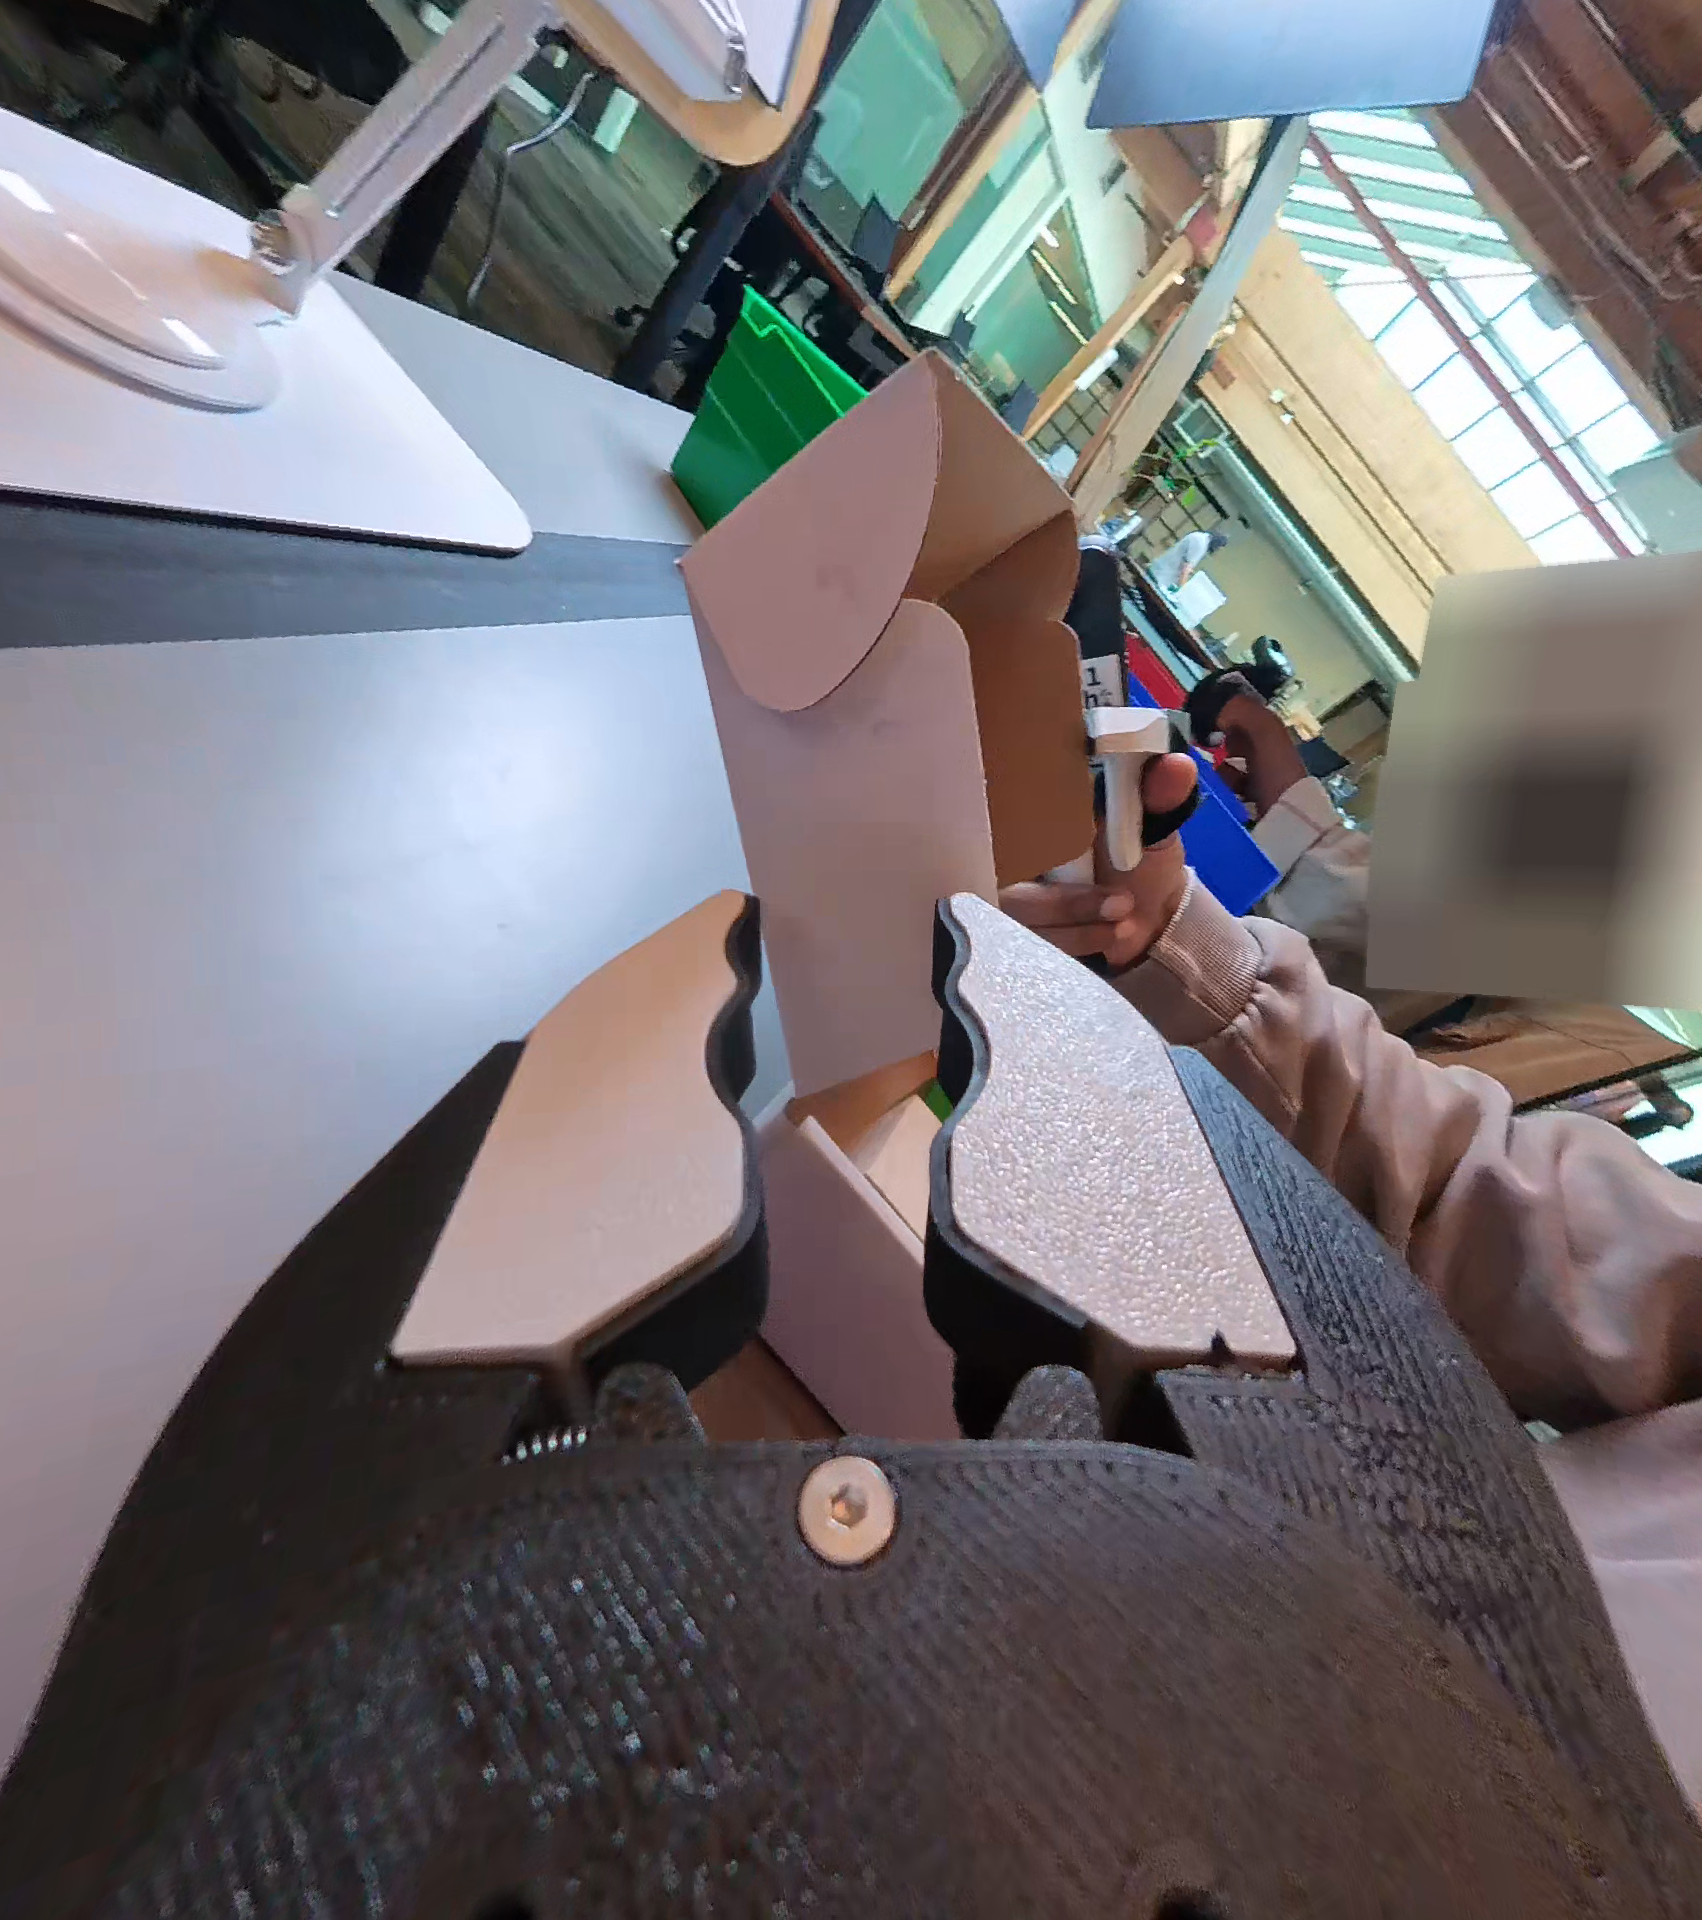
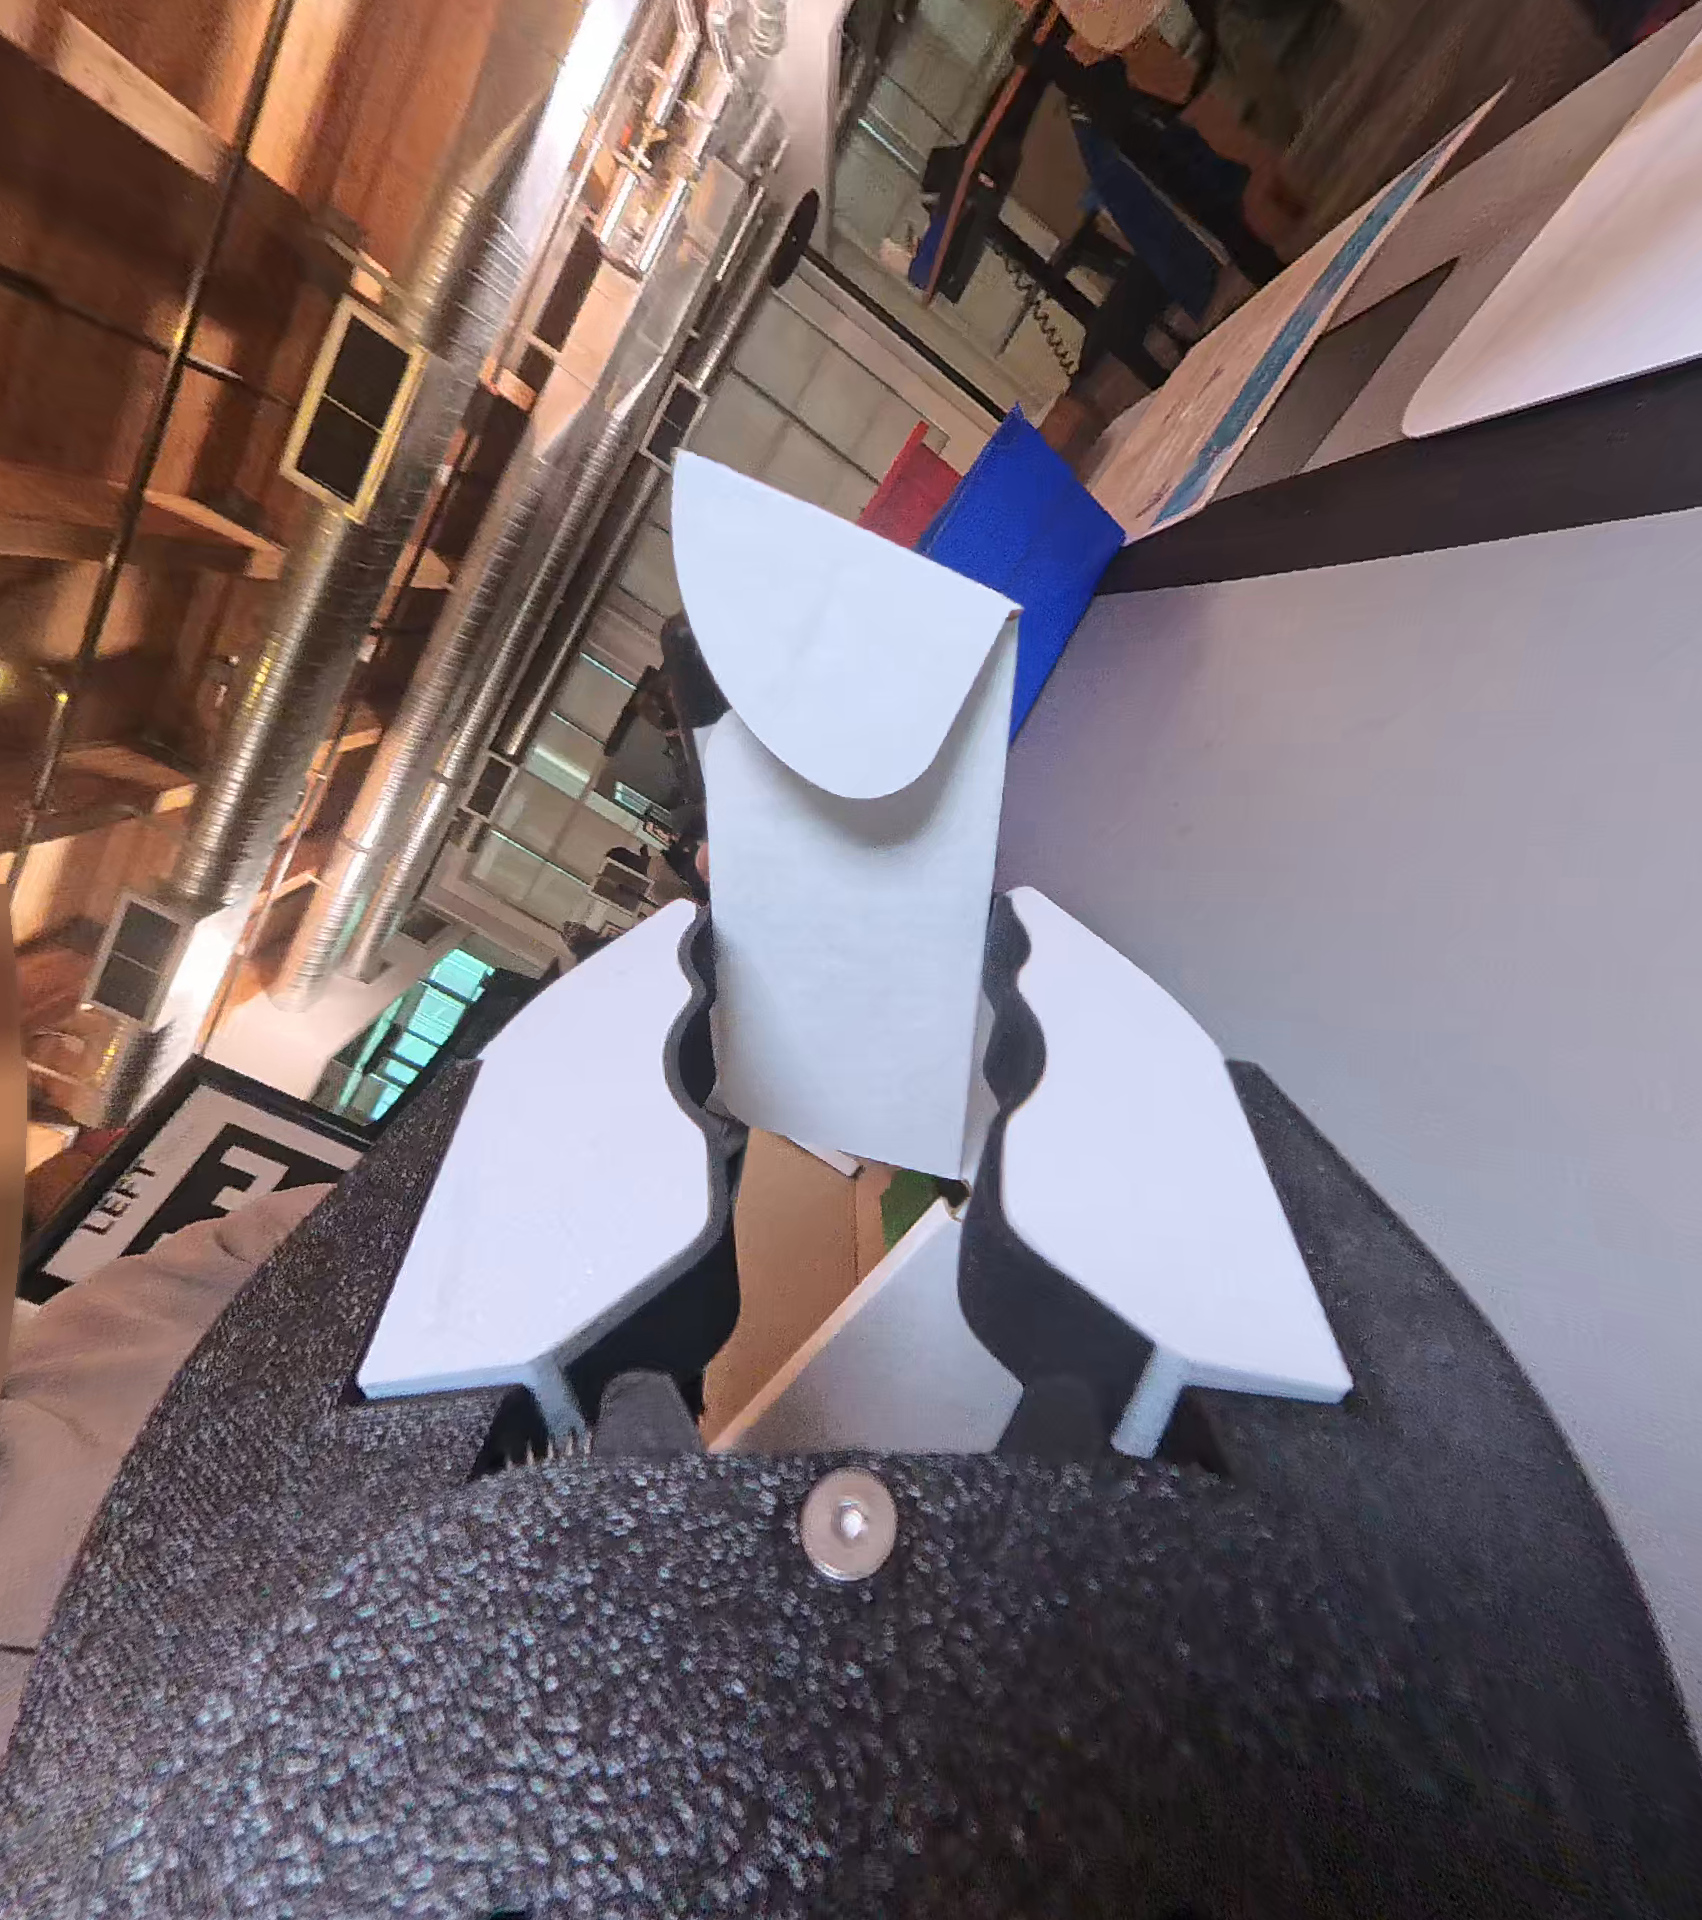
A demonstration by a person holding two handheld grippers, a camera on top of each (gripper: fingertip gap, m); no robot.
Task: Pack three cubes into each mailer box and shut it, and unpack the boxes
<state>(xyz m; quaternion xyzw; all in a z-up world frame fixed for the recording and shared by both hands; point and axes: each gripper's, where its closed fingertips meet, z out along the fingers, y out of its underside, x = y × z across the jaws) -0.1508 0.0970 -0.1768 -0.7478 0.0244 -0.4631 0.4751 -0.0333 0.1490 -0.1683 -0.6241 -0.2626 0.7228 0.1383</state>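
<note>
A white mailer box [image 1: 847, 1247] with a brown inside sits on the grey table [image 1: 307, 831], its lid [image 1: 857, 810] standing up. My left gripper [image 1: 847, 925] is open, its fingertips on either side of the lid's white side flap. My right gripper [image 2: 852, 914] is open on the opposite side, its fingertips straddling the other side flap [image 2: 847, 987]. A rounded ear [image 2: 826, 665] folds over at the lid's top. A bit of a green cube [image 2: 909, 1205] shows inside the box, also in the left wrist view [image 1: 940, 1096]. The hand [image 1: 1107, 914] holding the right gripper shows behind the lid.
A white monitor stand [image 1: 99, 291] stands on a white mat [image 1: 203, 457] at the table's back. A green bin [image 1: 764, 416] and a blue bin [image 1: 1221, 831] are beyond the table; the blue bin [image 2: 1023, 540] and a red one [image 2: 914, 488] show past the lid. The left gripper's tips are roughly 15 cm from the right gripper's.
</note>
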